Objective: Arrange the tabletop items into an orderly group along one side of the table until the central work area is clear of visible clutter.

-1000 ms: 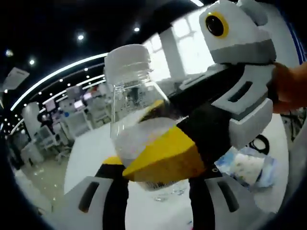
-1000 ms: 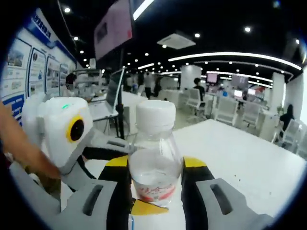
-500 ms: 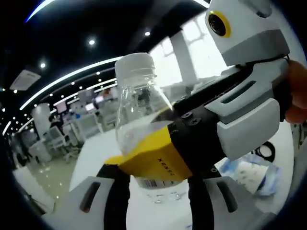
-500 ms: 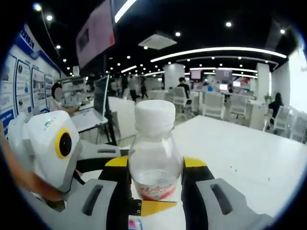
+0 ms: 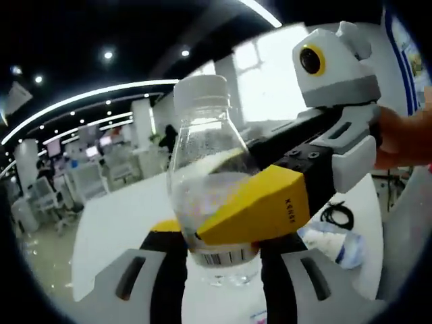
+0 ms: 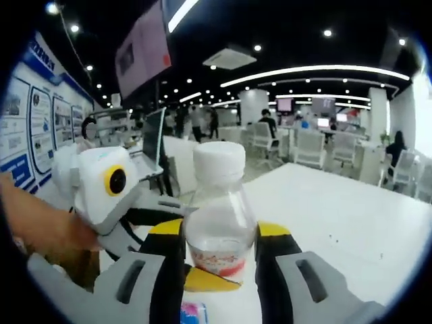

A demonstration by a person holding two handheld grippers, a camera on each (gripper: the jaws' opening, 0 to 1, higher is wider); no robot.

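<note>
As seen along the left gripper's jaws:
Bottle: a clear bottle with a white cap, upright, held off the white table — both tongs pinch it at once.
Left gripper: jaws pressed onto the bottle's lower body.
Right gripper: comes in from the right, yellow jaw against the bottle.
Beyond: a plastic packet and black cable on the table.

Right gripper view:
Bottle: between this gripper's jaws — pinched, red label showing.
Left gripper: reaches in from the left, a hand behind it.
</note>
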